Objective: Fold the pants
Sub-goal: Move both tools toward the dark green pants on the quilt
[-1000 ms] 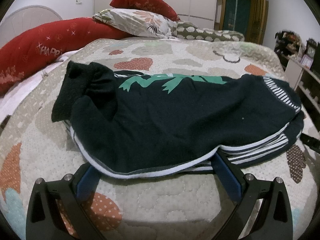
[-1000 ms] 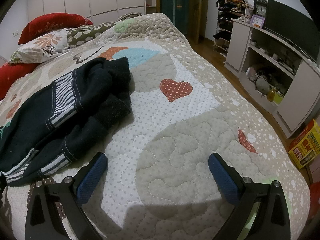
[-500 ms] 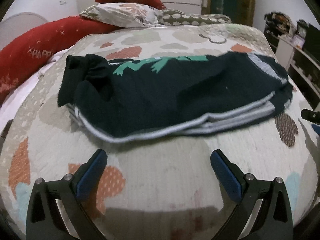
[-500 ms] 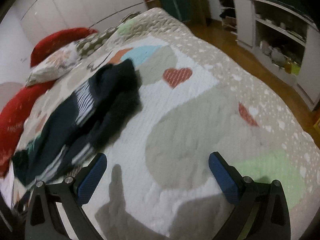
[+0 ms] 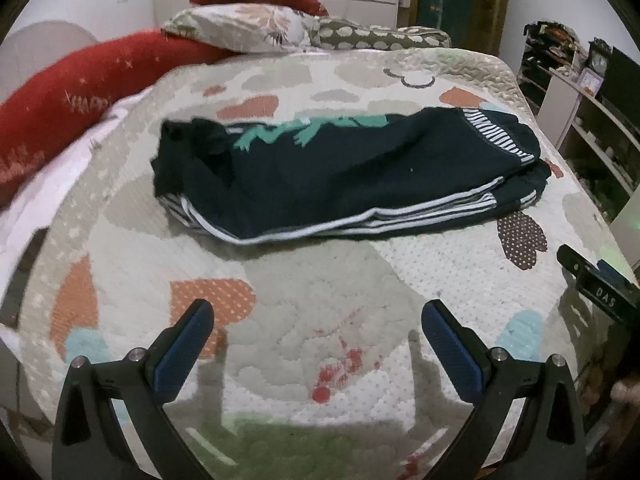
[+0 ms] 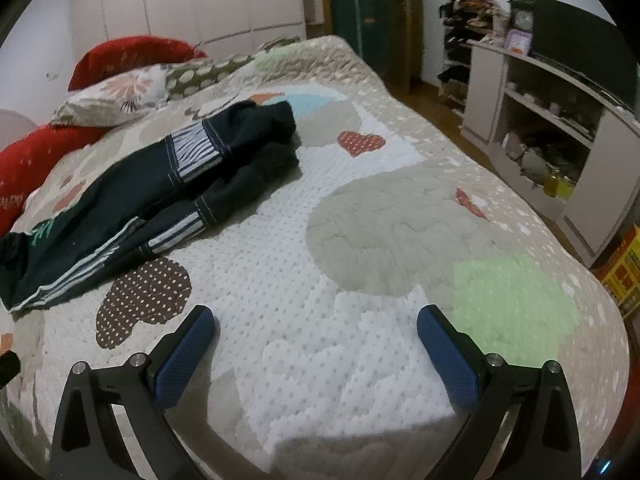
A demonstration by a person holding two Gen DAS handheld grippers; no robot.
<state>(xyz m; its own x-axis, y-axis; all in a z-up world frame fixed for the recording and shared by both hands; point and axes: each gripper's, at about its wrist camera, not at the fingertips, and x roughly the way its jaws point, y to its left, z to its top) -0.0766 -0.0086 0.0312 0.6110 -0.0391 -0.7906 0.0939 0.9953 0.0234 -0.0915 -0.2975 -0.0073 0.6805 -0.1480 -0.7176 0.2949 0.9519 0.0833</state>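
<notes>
The dark pants [image 5: 344,176] with white stripes and a green print lie folded lengthwise on the quilted bedspread [image 5: 320,288]. They also show in the right wrist view [image 6: 152,184], at the left. My left gripper [image 5: 318,340] is open and empty, held above the quilt well short of the pants. My right gripper [image 6: 316,344] is open and empty, over bare quilt to the right of the pants. Its black tip [image 5: 596,284] shows at the right edge of the left wrist view.
Red pillows [image 5: 80,96] and a floral pillow [image 5: 240,32] lie at the head of the bed. A shelf unit [image 6: 552,120] with a dark screen stands to the right of the bed, and a yellow box [image 6: 624,276] sits on the floor.
Both grippers have drawn back from the pants toward the foot of the bed. The left one had its fingers at the pants' near edge a second ago and now stands apart from them.
</notes>
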